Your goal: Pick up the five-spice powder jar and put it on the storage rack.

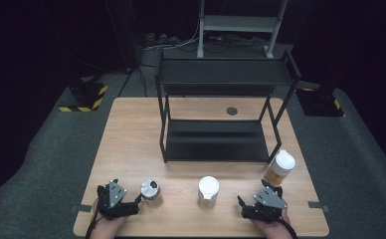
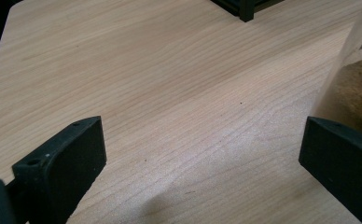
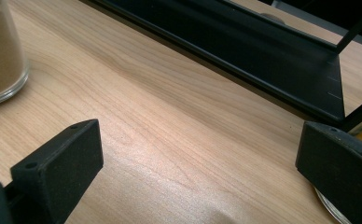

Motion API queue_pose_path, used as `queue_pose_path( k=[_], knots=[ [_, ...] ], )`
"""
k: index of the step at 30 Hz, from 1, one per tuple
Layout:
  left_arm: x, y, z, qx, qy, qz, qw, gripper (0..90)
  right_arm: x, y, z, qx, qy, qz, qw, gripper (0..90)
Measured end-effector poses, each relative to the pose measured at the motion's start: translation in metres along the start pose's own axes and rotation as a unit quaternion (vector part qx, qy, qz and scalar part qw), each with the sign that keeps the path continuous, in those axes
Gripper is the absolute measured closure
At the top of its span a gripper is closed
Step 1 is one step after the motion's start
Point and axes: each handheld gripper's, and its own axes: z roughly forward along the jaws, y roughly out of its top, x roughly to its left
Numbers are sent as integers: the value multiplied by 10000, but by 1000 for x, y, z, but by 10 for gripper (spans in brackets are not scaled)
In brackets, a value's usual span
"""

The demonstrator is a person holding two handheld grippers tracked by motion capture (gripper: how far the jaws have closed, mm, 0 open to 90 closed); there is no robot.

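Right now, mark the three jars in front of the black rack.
small metal-lidded jar (image 1: 150, 188), high view, on its lid.
middle white-lidded jar (image 1: 208, 185), high view, on its lid.
right white-lidded jar (image 1: 284, 162), high view, on its lid, beside the rack's front right leg.

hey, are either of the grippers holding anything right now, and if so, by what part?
Nothing is held. The left gripper is open with bare table between its jaws, beside the small jar. The right gripper is open too, near the orange-filled jar.
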Motion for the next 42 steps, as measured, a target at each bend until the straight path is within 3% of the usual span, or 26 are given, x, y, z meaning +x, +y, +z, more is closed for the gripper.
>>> queue_pose_path(
  k=[4, 9, 19, 23, 35, 39, 42],
  knots=[
    [-3, 3, 2, 82, 8, 144, 9999, 11, 0, -1, 0, -24, 1, 2, 10000, 0],
    [-1, 2, 1, 65, -31, 97, 9999, 11, 0, -1, -1, -31, 21, -66, 10000, 0],
    [-5, 0, -2, 47, 107, 141, 9998, 11, 0, 0, 0, -17, 28, -87, 10000, 0],
    [-1, -2, -4, 89, 132, 48, 9999, 22, -1, 0, -1, -1, 62, -89, 9999, 0],
    [13, -14, -12, -158, -109, -42, 9998, 38, -1, 0, 0, 16, 71, -81, 9999, 0],
    [17, -11, -13, 19, -143, -86, 9999, 39, -2, 0, 0, 11, 93, -69, 9999, 0],
    [19, -11, -15, 14, -146, -175, 9997, 34, -3, 0, 0, 6, 104, -80, 9999, 0]
  ],
)
